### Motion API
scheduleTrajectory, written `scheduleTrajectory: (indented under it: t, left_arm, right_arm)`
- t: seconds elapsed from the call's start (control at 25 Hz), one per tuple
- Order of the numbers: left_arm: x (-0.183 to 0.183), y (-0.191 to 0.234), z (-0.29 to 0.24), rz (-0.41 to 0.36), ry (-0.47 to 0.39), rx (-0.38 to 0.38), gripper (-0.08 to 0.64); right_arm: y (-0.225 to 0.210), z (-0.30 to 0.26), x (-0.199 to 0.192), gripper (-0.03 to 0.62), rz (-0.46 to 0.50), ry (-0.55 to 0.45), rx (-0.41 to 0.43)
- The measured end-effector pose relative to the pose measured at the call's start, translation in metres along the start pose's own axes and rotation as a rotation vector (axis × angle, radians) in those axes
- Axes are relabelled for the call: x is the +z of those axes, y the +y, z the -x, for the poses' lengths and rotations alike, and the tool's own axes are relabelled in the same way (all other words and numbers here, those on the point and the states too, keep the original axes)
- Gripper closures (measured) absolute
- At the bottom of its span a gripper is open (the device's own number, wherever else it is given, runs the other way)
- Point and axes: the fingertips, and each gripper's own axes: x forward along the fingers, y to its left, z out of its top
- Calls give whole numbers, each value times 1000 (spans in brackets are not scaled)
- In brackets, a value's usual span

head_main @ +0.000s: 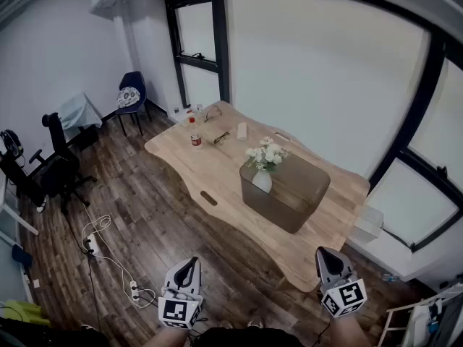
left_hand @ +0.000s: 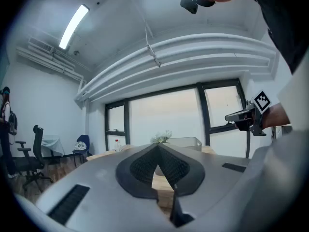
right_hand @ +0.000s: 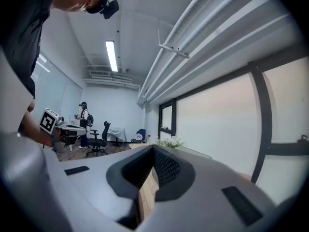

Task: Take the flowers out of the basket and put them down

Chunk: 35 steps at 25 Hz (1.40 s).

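Nothing legible; print on the bottle (head_main: 194, 139) is too small to read

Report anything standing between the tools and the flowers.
Nothing visible does. The left tool and right tool hang over floor short of the table; the flowers rise above the basket rim, whose walls surround only the vase below.

White flowers (head_main: 266, 152), white vase (head_main: 262, 181), smoky-brown basket (head_main: 289, 202), pale wood table (head_main: 188, 161), dark plank floor (head_main: 145, 215), blue chair (head_main: 134, 87) at 10 o'clock.
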Motion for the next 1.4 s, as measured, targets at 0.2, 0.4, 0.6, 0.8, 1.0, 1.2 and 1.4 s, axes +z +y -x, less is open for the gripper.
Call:
scheduleTrajectory:
  t: [0.2,0.4,0.6,0.8,1.0,1.2,1.4]
  left_arm:
    - [7,-11,-6,-29,-15,-8,555]
    - [11,-25,-14,-49,-19,-7,555]
    - [3,-46,-25,-51,-18,-6,555]
    - [0,-59,-42,-48,-10,-30,555]
    - [9,-49,-73,-73,-20,-49,555]
    - [19,-37,-115,-90,-34,-119,555]
    - [15,-10,-166,-67,-48,-151,555]
  right_arm:
    - [-6,0,-1,572,12,-8,13]
    - [-12,1,-4,572,7,-25,38]
    - [-16,5,-12,571,64,-39,56]
    - [-34,3,-12,571,19,-48,39]
    - [-54,-12,-15,571,-14,-49,-4]
    - [-69,-34,-11,571,-44,-43,-52]
    - [-81,-66,-11,571,-54,-21,-104]
